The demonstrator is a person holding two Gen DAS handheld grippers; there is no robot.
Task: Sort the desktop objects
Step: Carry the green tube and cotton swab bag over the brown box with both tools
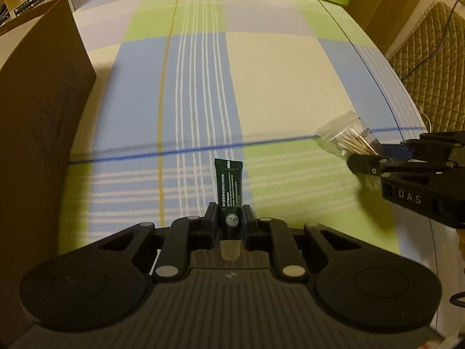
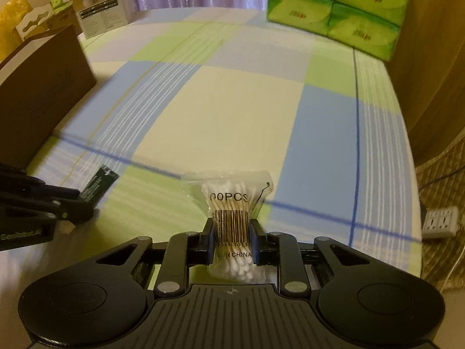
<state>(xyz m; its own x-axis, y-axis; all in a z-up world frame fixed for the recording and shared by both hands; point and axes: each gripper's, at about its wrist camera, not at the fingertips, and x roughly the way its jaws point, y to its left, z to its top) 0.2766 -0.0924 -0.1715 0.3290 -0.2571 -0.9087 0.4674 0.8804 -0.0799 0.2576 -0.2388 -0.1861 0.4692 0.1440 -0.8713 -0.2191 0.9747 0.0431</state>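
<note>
My left gripper [image 1: 229,221] is shut on a dark green tube [image 1: 228,192] that points forward, lifted above the checked tablecloth. The same tube [image 2: 98,186] shows at the left of the right wrist view, held by the left gripper [image 2: 84,206]. My right gripper [image 2: 231,232] is shut on a clear bag of cotton swabs [image 2: 231,200] with a barcode label, pinched at its middle. In the left wrist view that bag [image 1: 345,136] sticks out of the right gripper [image 1: 363,160] at the right edge.
A brown cardboard box [image 1: 43,110] stands along the left side of the table [image 1: 276,72], also seen as a box [image 2: 43,87] at left. Green tissue packs [image 2: 334,8] are stacked at the far right. A power strip [image 2: 440,221] lies on a quilted surface beyond the table's right edge.
</note>
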